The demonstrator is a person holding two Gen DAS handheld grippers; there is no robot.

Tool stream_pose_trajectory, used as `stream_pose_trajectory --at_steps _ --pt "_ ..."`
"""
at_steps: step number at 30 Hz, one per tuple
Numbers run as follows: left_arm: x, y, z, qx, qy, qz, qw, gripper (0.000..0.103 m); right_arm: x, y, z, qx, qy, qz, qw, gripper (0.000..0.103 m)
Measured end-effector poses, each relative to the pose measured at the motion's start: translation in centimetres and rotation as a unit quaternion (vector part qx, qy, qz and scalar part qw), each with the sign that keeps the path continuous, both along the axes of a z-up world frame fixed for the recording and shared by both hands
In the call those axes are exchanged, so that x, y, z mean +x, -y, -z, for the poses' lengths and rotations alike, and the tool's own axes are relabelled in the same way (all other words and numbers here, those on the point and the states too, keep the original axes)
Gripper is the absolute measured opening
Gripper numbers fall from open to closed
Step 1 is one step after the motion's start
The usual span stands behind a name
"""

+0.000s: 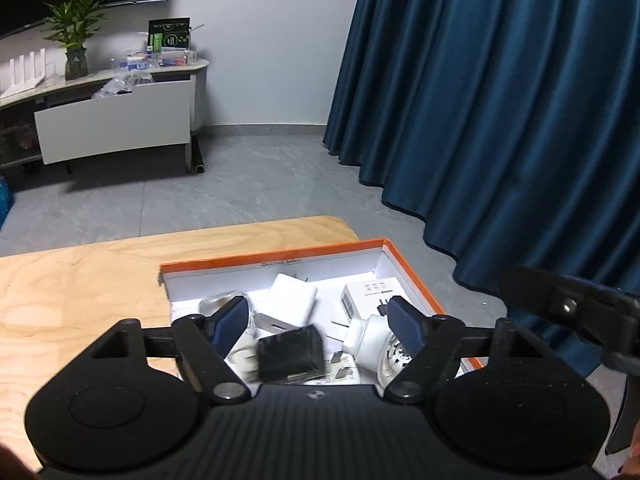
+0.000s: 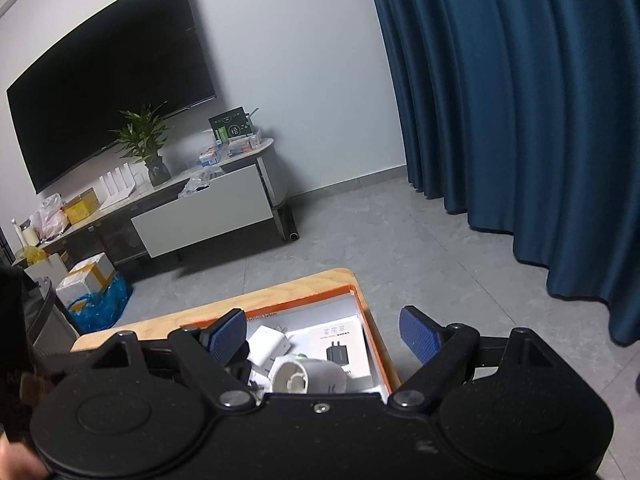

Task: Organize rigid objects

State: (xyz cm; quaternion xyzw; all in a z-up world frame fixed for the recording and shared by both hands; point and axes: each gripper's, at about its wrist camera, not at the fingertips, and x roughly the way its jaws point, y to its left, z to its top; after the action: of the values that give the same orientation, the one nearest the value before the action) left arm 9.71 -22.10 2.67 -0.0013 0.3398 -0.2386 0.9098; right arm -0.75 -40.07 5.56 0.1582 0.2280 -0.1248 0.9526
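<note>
Hovering over the orange-rimmed box [image 1: 416,276] at the desk's [image 1: 80,280] far right corner, the left gripper [image 1: 316,316] has its fingers spread apart, gripping nothing. Right below them a black charger [image 1: 290,354] lies inside the box, beside a white charger [image 1: 290,300], a small white carton [image 1: 372,294] and a white plug [image 1: 374,340]. The right gripper [image 2: 326,332] hangs released too, above the box's right edge.

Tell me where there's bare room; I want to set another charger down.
The wooden table lies bare left of the orange-rimmed box. Inside the box, a white strip along the far wall stays free. Its near half is crowded: black adapter, white charger, white plug.
</note>
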Motion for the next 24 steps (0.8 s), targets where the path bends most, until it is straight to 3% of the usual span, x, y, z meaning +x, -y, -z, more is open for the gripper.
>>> stream_pose_trajectory --at_steps 8,18,24 --pt "-2.4 -2.5 -0.8 0.007 -0.012 -0.031 0.9994 0.086 -2.6 -2.0 -0.1 -0.005 -0.004 -0.023 1.0 0.1" --pt "-9.3 -4.4 -1.8 0.032 -0.013 -0.064 0.9973 0.102 -6.9 -5.0 0.9 -0.016 -0.027 -0.055 0.998 0.1" --pt "-12.3 -4.5 -1.3 0.053 -0.021 -0.079 0.9952 0.103 -9.2 -5.6 1.4 -0.016 -0.033 -0.048 0.998 0.1"
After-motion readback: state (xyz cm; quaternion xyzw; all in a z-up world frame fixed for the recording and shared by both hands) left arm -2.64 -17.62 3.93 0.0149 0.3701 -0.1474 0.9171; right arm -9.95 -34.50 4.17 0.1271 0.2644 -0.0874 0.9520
